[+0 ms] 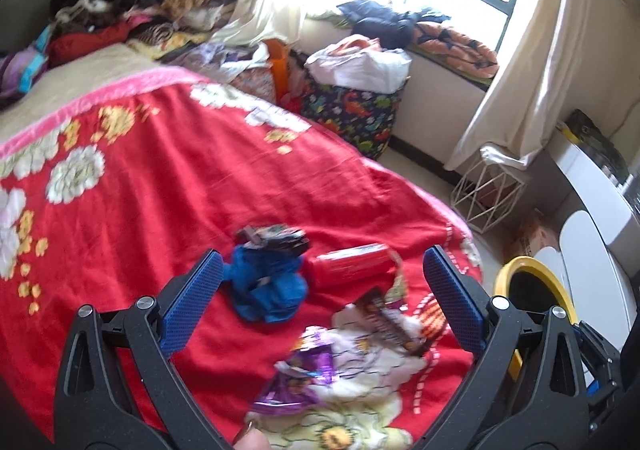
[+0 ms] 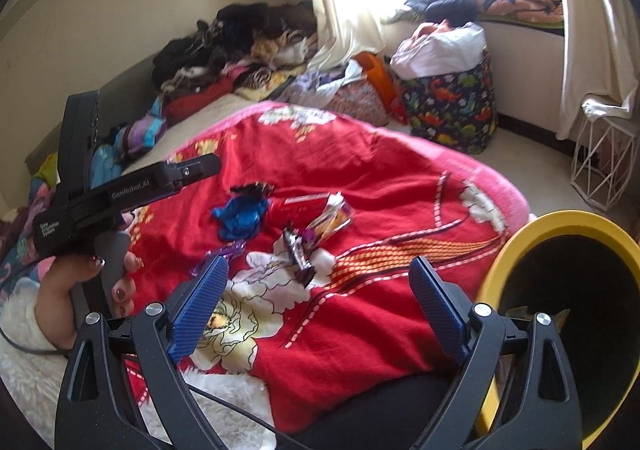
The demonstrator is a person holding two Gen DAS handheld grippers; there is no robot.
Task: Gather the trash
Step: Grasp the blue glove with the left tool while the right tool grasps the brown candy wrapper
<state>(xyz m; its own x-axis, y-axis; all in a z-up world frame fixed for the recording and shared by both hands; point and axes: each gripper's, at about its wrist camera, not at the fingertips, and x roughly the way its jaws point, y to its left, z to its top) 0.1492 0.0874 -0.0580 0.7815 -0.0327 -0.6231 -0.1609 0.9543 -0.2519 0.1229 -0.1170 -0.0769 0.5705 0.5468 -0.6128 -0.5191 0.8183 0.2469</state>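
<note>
I held both grippers over the red floral blanket (image 1: pixel 168 186) on the bed, where the trash lay grouped near the foot edge. My left gripper (image 1: pixel 322 290) had its blue-padded fingers (image 1: pixel 192 302) spread wide and empty, framing the pile so that any item could be taken without re-aiming. Within that frame lay the crumpled blue plastic wrapper (image 1: pixel 268 286), a dark crumpled packet (image 1: pixel 276 237) touching its far side, a red cylindrical tube-shaped pack (image 1: pixel 352 263) just beside it, a brown snack wrapper (image 1: pixel 390 320) and a purple foil wrapper (image 1: pixel 304 378) nearest me. My right gripper (image 2: pixel 320 302) was likewise fully open and held nothing. It sat beside the yellow-rimmed round bin with black interior (image 2: pixel 520 250), which stood against the bed edge, presumably to keep the carry short. I judged that most of the collection remained undone.
</note>
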